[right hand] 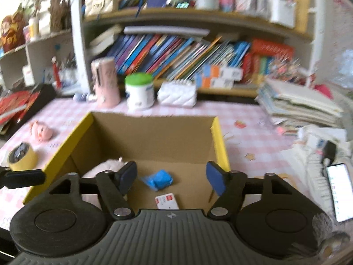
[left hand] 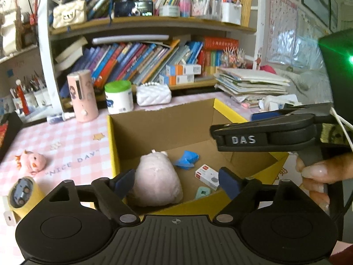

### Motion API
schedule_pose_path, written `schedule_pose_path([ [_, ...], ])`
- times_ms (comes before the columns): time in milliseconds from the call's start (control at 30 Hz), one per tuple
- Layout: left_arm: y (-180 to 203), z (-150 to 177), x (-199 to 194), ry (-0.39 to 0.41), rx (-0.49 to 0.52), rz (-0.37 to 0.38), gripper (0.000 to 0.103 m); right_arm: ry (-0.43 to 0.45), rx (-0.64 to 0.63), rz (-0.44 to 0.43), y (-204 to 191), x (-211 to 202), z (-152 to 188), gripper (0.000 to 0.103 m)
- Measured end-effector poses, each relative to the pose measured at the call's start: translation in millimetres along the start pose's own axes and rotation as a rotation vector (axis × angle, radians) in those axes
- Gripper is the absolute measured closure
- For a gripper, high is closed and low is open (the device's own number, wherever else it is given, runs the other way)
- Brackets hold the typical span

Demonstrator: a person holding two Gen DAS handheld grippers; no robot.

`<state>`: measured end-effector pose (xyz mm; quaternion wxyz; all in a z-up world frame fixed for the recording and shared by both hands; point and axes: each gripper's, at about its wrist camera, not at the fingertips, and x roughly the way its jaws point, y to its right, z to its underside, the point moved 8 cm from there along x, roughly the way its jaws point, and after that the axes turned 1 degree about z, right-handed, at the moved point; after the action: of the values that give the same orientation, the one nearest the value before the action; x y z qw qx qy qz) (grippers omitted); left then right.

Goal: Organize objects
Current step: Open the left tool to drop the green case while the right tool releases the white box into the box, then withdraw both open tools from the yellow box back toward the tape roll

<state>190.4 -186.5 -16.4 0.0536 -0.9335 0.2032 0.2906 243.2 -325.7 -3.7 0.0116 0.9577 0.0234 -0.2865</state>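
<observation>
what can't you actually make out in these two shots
- Pink plush, left wrist view: its front is turned away; in the right wrist view the tongs hide most of it.
- Small white box, right wrist view: lower part cut off by the rig; print blurred.
- Teal item, left wrist view: half hidden behind the box wall.
- Book spines, right wrist view: motion blurred.

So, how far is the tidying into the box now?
Done: the cardboard box already holds a pink plush, a blue packet and a small white carton. In hand: nothing; left gripper and right gripper are open. Left: pink toy, tape roll.
</observation>
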Motion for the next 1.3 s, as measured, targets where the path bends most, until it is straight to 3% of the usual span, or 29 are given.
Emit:
schedule_pose_path([
  [233,-10,8,-23,0.037,-0.014,-0.016,0.014,0.091,0.030,0.117,1,-37,15,0.020],
  [433,-21,22,-40,0.047,-0.034,-0.016,0.013,0.077,0.075,0.184,-3,-59,34,0.019],
  [800,-44,61,-67,-0.026,-0.069,-0.057,0.013,-0.051,0.122,0.221,-33,-81,81,0.017],
  [1300,-83,117,-105,-0.139,-0.076,-0.115,0.007,-0.190,0.071,0.188,-106,-98,133,0.008],
])
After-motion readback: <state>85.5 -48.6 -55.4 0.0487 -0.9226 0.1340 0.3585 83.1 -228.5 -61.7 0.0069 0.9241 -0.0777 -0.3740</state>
